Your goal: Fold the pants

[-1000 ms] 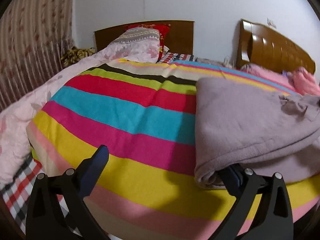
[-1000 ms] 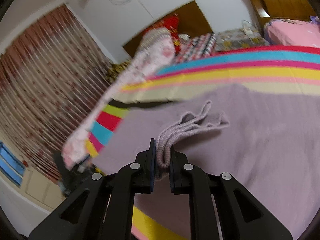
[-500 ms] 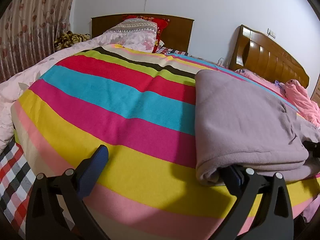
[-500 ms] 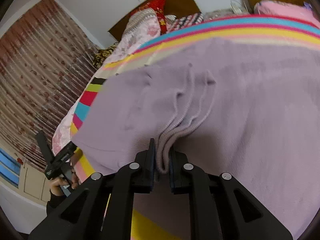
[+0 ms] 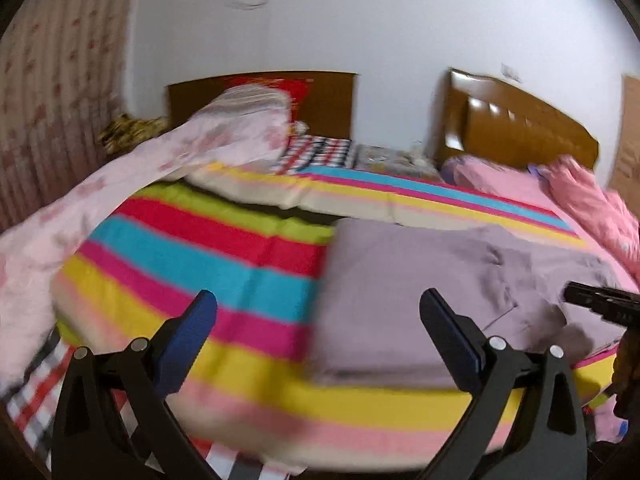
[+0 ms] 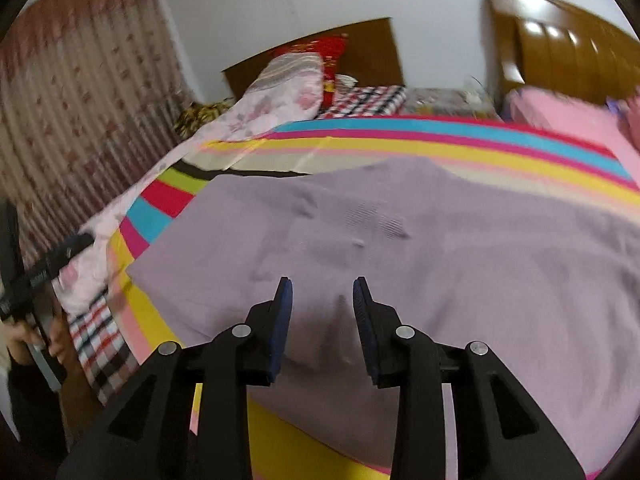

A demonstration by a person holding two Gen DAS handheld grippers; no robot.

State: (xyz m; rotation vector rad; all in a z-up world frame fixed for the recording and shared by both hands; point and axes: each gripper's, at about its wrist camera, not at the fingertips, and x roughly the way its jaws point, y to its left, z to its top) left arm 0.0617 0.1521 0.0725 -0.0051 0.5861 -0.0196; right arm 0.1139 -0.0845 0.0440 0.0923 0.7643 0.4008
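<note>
While both of my tools hang free, the pants lie as a flat lilac slab on the striped blanket, toward the side of it nearest the pink bedding. My right tool hovers just above the pants' near edge with its pads apart and nothing between them; my left tool is spread wide over the pants' left edge, also gripping nothing. I judge the fold just laid needs settling before any further fold. To do it well, I would check that the layers' edges line up along the pants' near side, then press out the small puckers near the pants' middle, sweeping outward. If another fold is wanted, I'd pinch all layers together at the two near corners, so none slips. Both views are blurred, so the layer count stays unclear.
</note>
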